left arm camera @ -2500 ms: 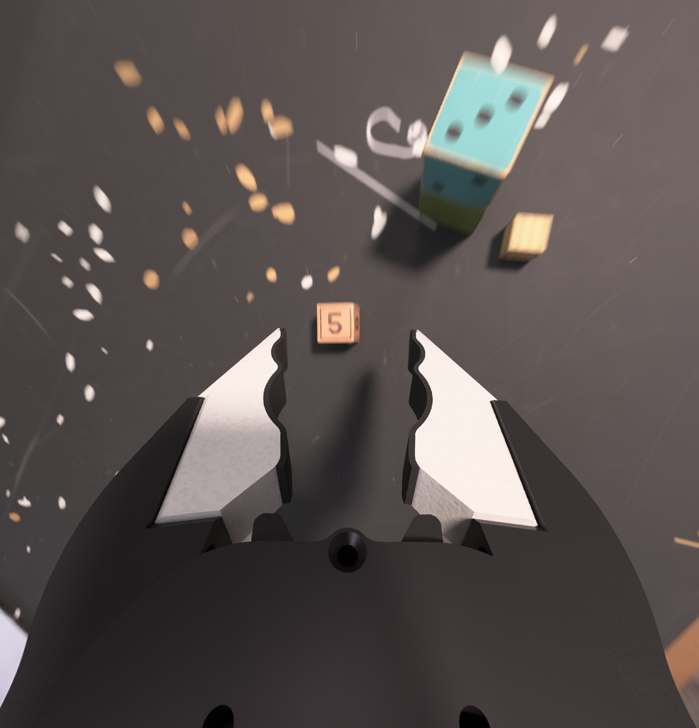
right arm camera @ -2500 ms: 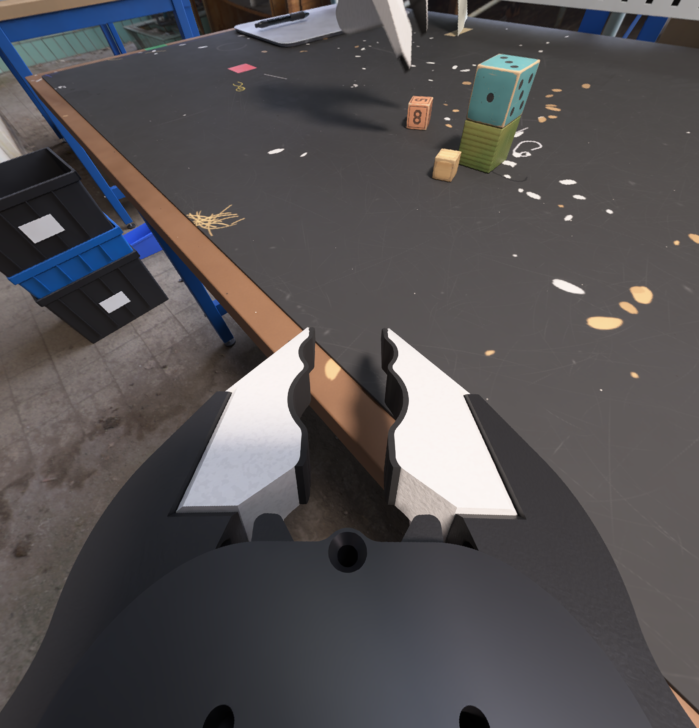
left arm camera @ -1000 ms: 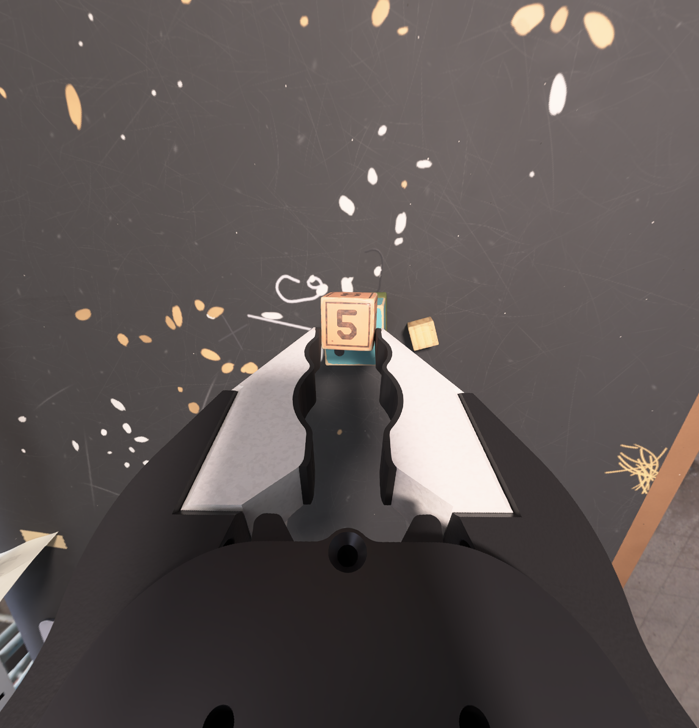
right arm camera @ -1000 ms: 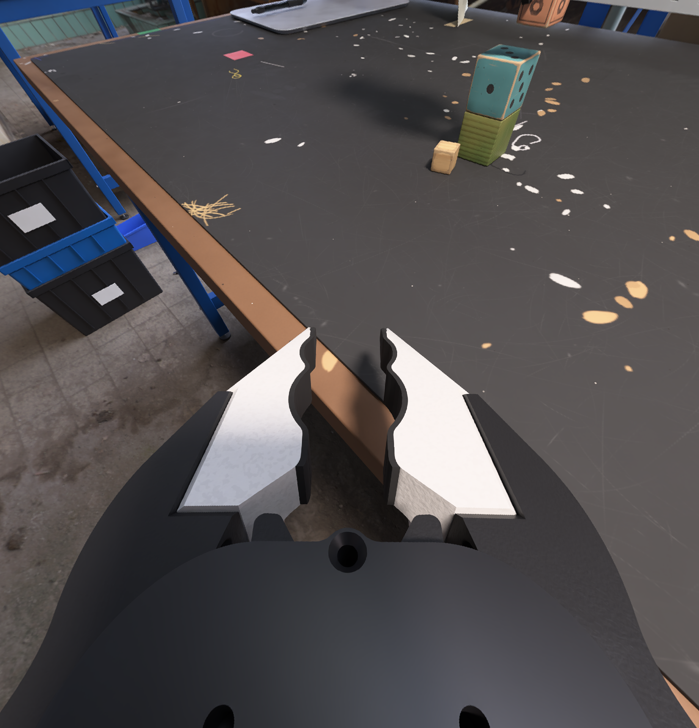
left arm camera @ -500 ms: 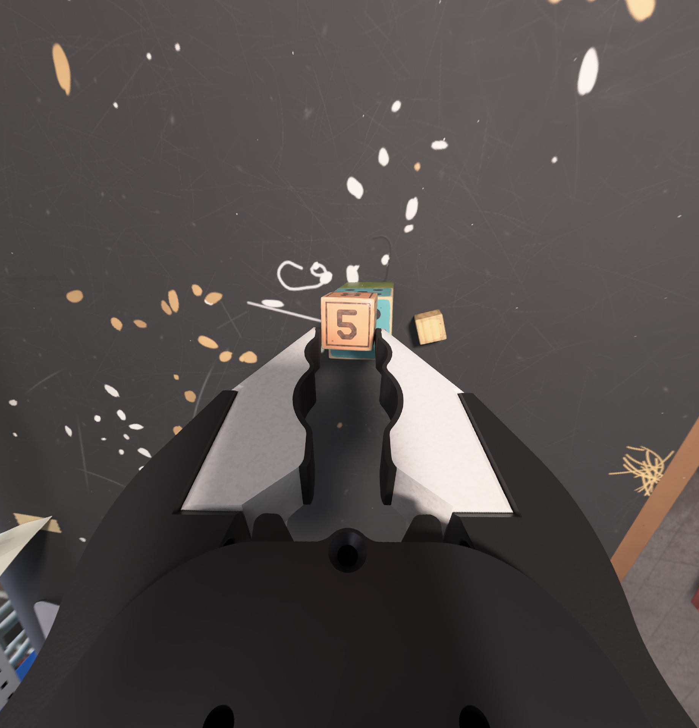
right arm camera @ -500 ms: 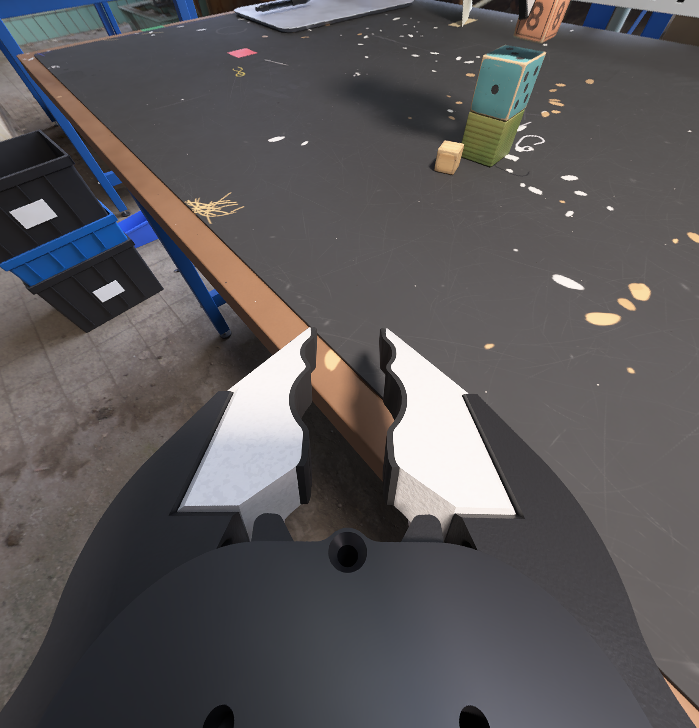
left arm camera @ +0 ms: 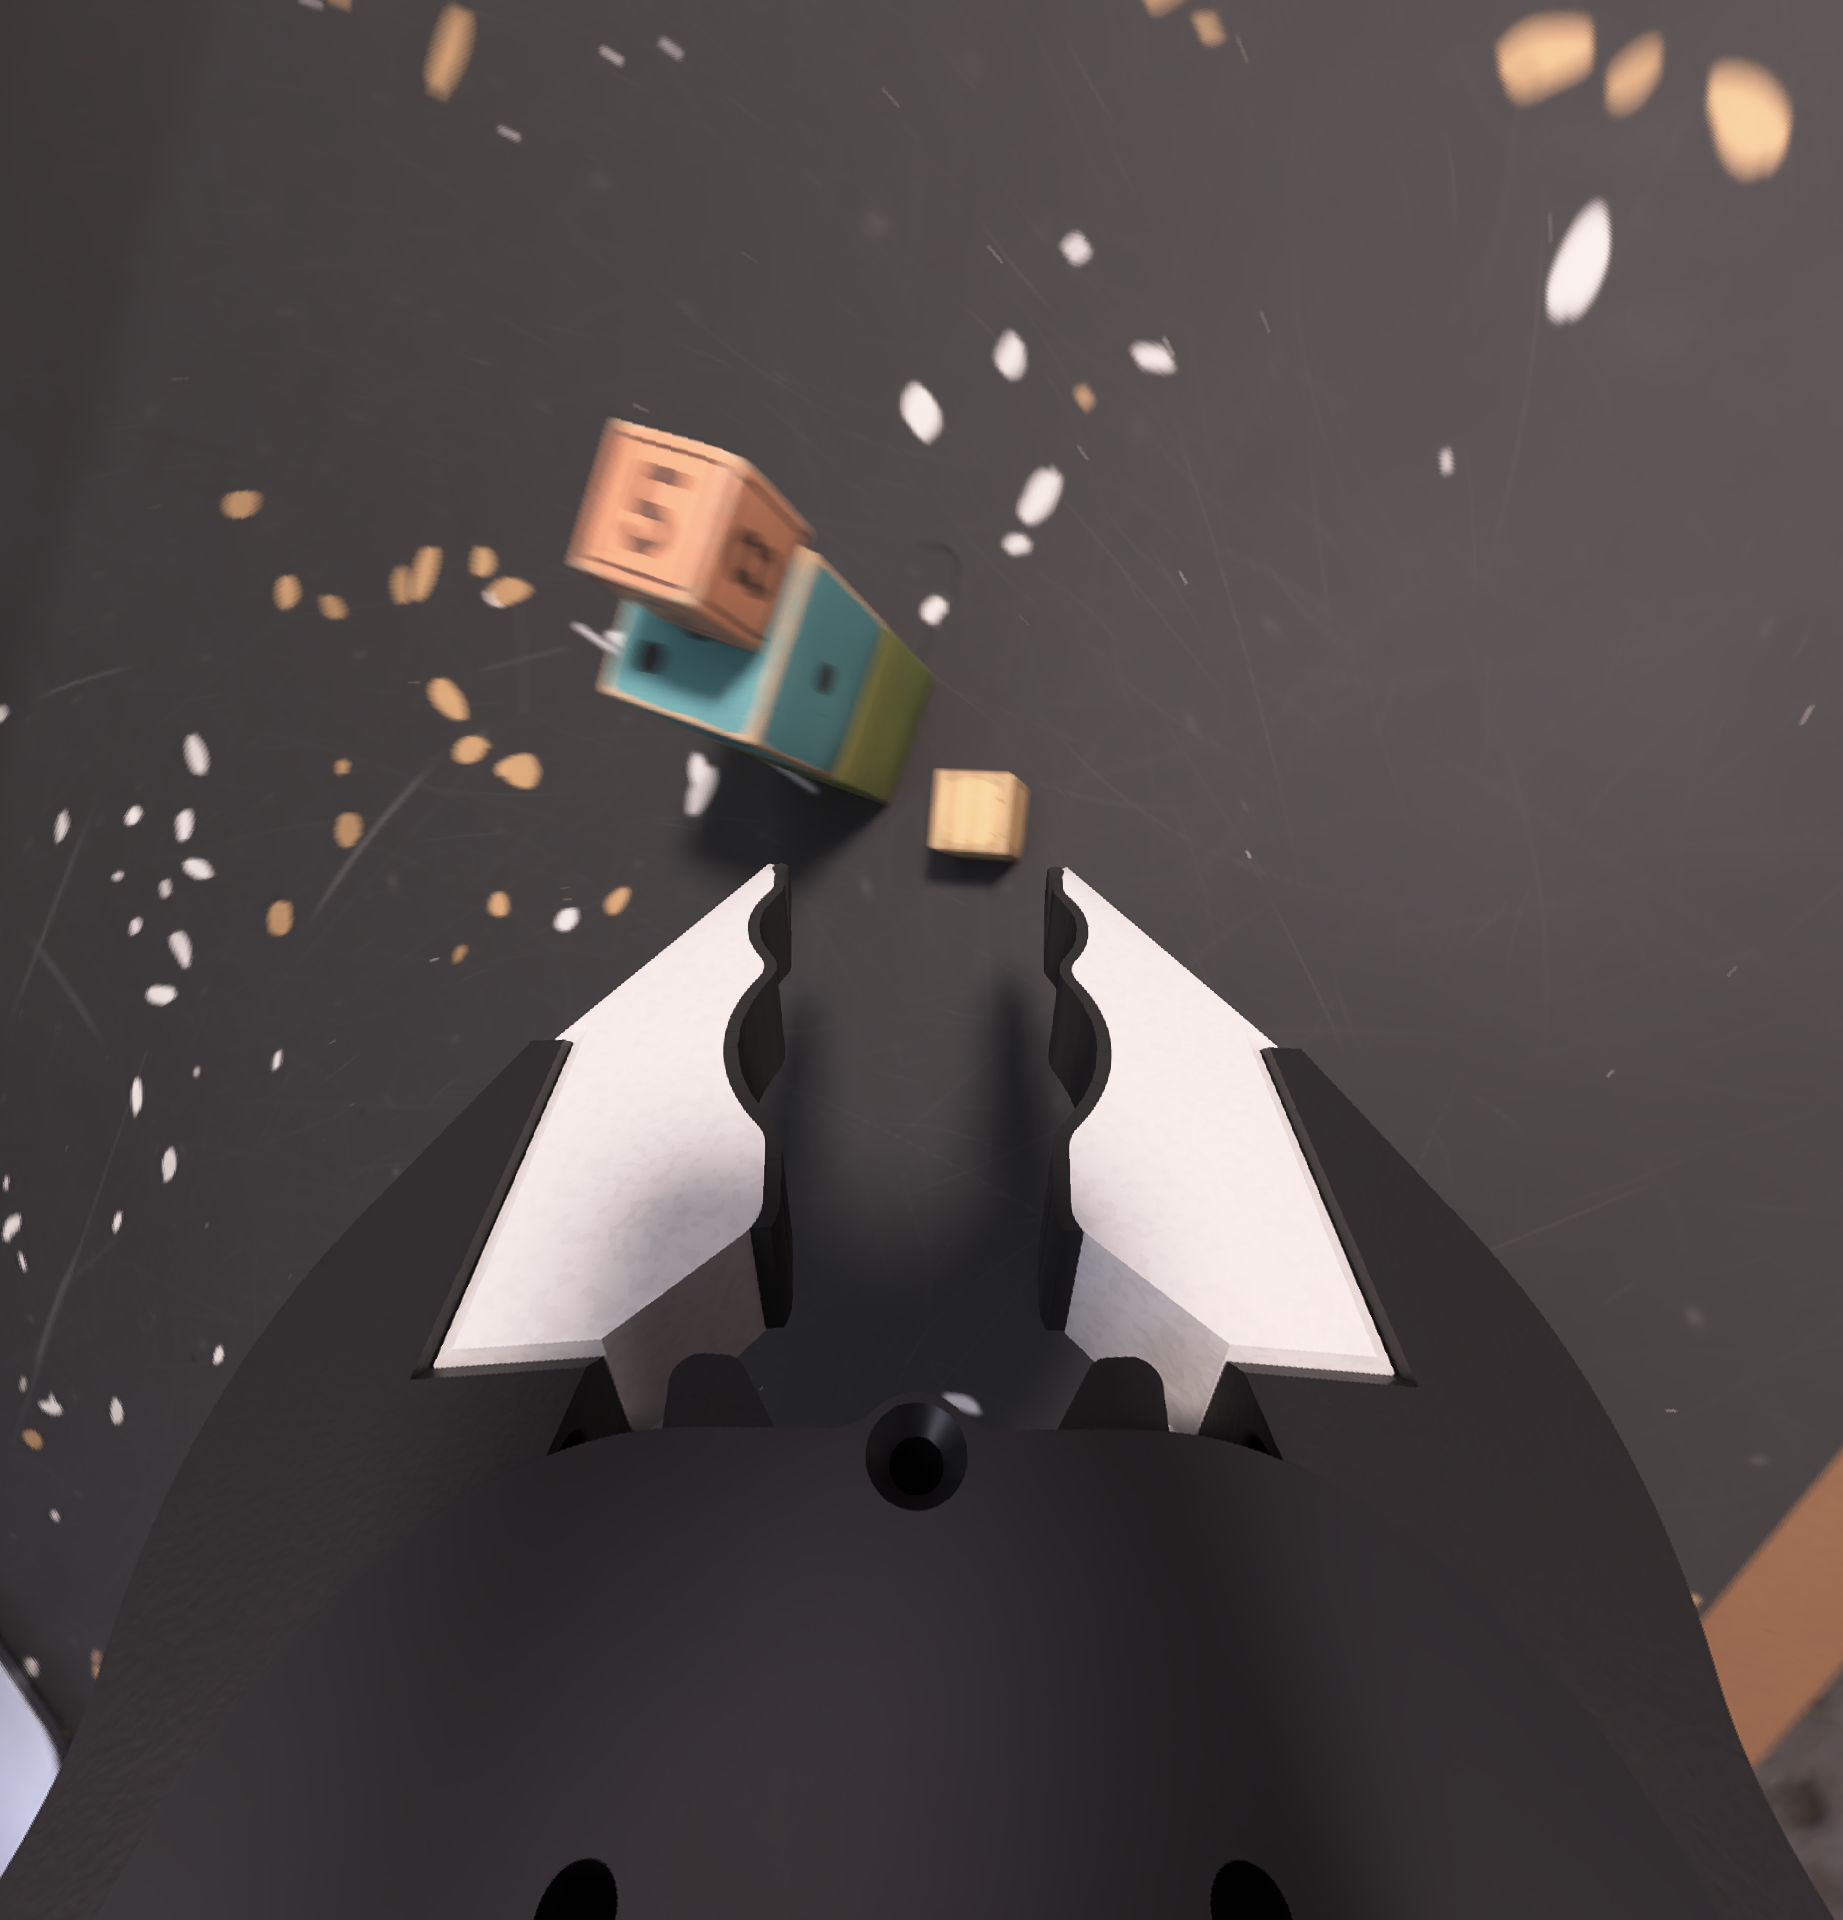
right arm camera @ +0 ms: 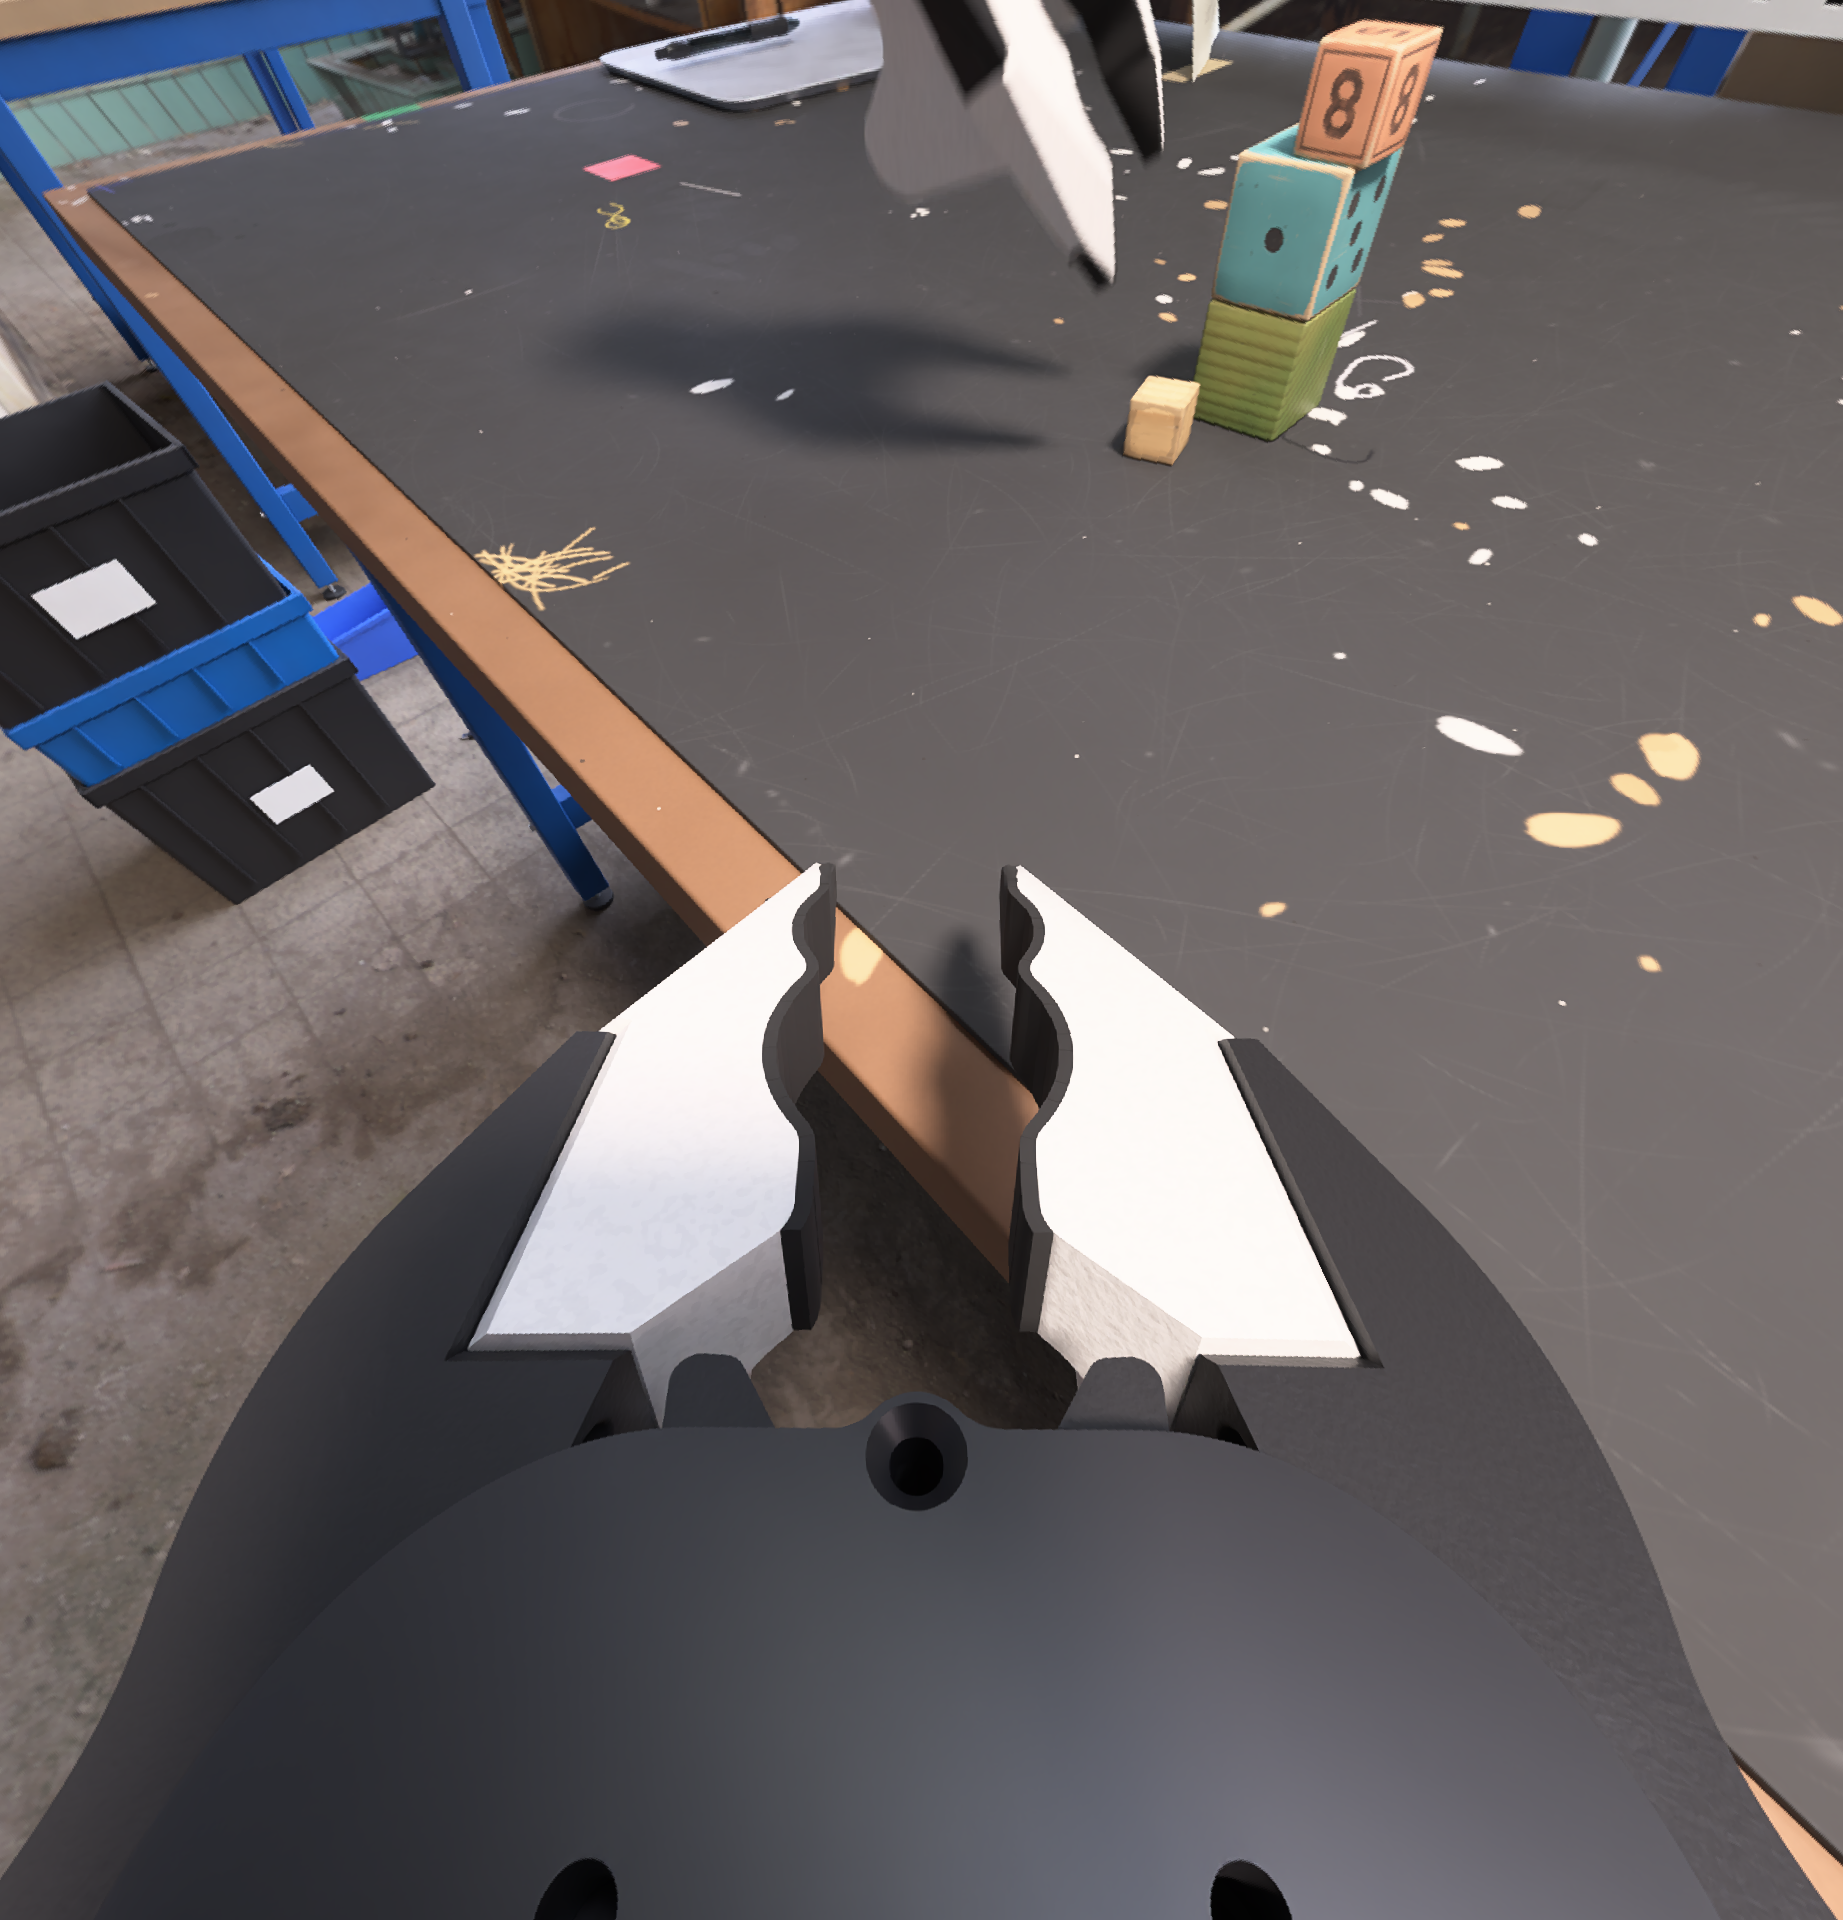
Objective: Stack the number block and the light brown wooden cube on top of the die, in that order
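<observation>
The orange number block (left arm camera: pixel 678 530) (right arm camera: pixel 1366 94) rests on top of the teal die (left arm camera: pixel 782 675) (right arm camera: pixel 1301 229), which stands on a green ribbed block (left arm camera: pixel 881 727) (right arm camera: pixel 1265 364). The light brown wooden cube (left arm camera: pixel 977 814) (right arm camera: pixel 1161 418) lies on the dark table beside the stack. My left gripper (left arm camera: pixel 915 883) is open and empty, above the table, with the cube just past its right fingertip. It also shows in the right wrist view (right arm camera: pixel 1042 156), blurred, left of the stack. My right gripper (right arm camera: pixel 915 883) is open and empty over the table's brown edge.
The dark table (right arm camera: pixel 1000 623) bears paint flecks and a straw tuft (right arm camera: pixel 548 566). A clipboard (right arm camera: pixel 751 52) and a pink note (right arm camera: pixel 621 166) lie at the far end. Black and blue bins (right arm camera: pixel 158 644) sit on the floor to the left.
My left gripper has let go of the number block, leaving it on the die, opened, and moved back and down toward the wooden cube. My right gripper has stayed put.
</observation>
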Controlling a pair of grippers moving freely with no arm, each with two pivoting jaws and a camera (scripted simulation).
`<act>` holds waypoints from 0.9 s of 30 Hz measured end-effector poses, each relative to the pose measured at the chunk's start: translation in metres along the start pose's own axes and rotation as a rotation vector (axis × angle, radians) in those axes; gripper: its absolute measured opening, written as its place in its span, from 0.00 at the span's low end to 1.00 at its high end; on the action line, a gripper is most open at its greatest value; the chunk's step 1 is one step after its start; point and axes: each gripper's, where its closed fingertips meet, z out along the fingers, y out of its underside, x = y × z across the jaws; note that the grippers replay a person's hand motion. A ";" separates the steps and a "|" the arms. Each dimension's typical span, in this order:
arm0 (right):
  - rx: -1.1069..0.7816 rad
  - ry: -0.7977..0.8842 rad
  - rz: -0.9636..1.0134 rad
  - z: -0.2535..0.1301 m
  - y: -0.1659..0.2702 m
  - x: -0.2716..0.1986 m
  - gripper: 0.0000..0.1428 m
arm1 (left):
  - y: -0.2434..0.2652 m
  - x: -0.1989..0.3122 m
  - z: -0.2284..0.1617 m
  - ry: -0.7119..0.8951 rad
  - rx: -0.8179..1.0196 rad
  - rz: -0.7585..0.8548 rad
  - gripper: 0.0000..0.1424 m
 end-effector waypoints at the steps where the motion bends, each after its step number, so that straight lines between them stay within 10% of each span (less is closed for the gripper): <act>1: -0.003 -0.003 -0.003 0.001 0.001 -0.001 0.22 | 0.006 0.009 0.009 0.000 -0.018 0.043 0.34; 12: -0.008 -0.001 -0.023 0.003 -0.001 -0.002 0.22 | 0.018 0.014 0.055 0.170 -0.130 0.004 0.36; 15: -0.006 -0.003 -0.016 0.003 0.000 -0.001 0.22 | 0.019 0.016 0.055 0.236 -0.128 -0.016 0.15; 27: -0.008 -0.007 -0.023 0.003 0.000 -0.003 0.22 | -0.055 -0.042 -0.050 0.132 0.068 0.231 0.15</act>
